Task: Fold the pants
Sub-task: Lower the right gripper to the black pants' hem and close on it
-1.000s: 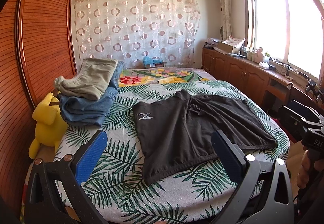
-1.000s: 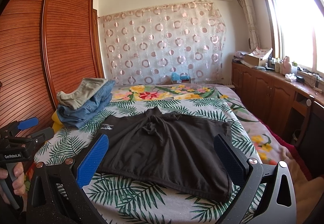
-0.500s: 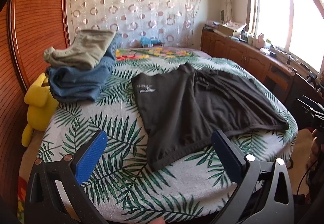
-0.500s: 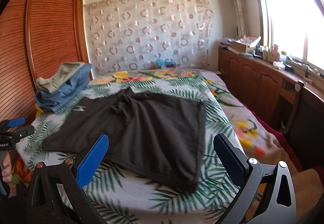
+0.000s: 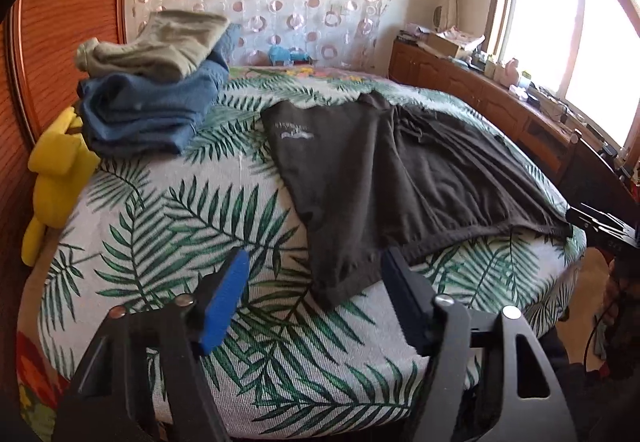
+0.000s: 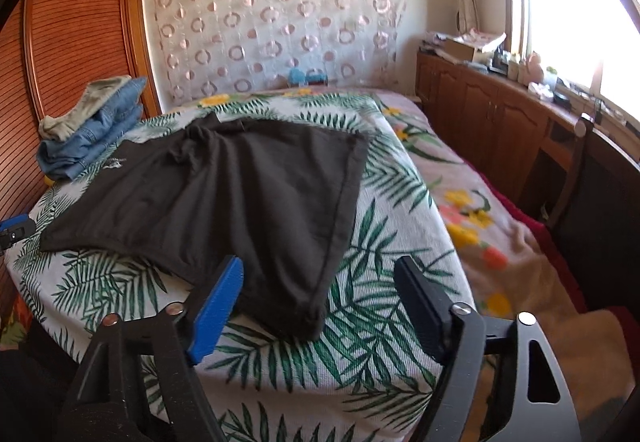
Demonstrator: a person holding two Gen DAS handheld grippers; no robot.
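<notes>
A bed covered by a white spread printed with green palm leaves (image 5: 168, 226) (image 6: 380, 242) carries the clothes. Dark brown-black fabric pants (image 5: 384, 170) (image 6: 224, 194) lie spread flat across its middle. Near the left edge sits a stack of folded blue denim jeans (image 5: 152, 114) (image 6: 92, 142), with a folded grey-green garment (image 5: 160, 46) (image 6: 84, 106) on top.

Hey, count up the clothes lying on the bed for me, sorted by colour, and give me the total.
Black: 1, the pants spread flat on the bed
Blue: 1, the folded jeans
Beige: 1, the folded garment on top of the jeans
Total: 3
</notes>
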